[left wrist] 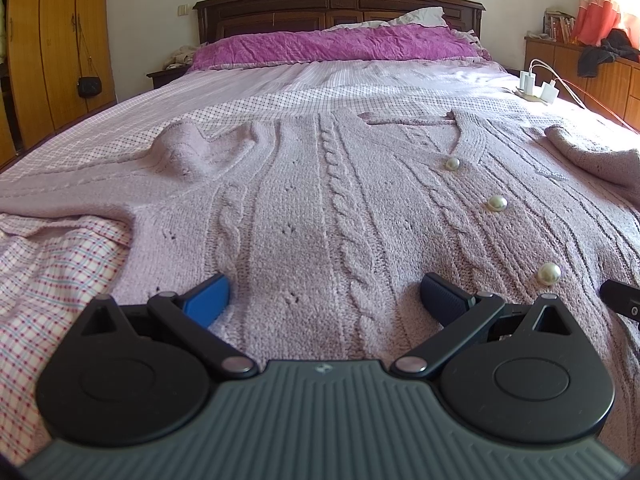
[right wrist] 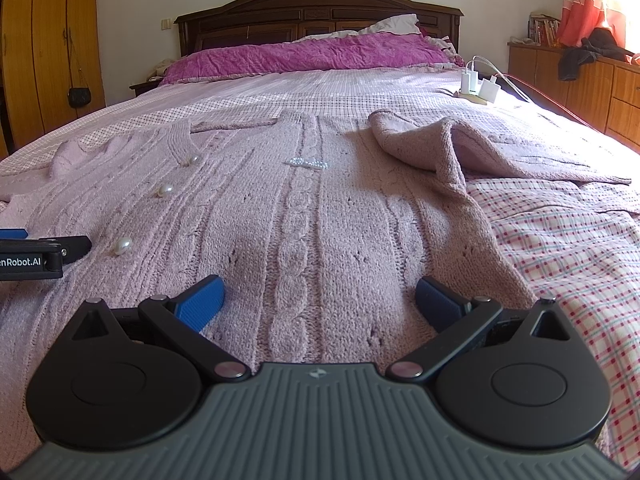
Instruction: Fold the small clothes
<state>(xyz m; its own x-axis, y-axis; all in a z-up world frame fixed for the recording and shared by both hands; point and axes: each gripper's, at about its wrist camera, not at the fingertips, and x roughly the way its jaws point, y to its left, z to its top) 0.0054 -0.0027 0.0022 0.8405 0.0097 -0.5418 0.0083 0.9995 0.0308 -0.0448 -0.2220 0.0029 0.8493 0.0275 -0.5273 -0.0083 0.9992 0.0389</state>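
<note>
While hovering low over cardigan, left gripper, right gripper both spread wide, empty.

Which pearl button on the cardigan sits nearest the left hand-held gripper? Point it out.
The lowest pearl button, just beyond the left hand-held gripper's right finger. The other two buttons lie farther up, toward the collar.
</note>
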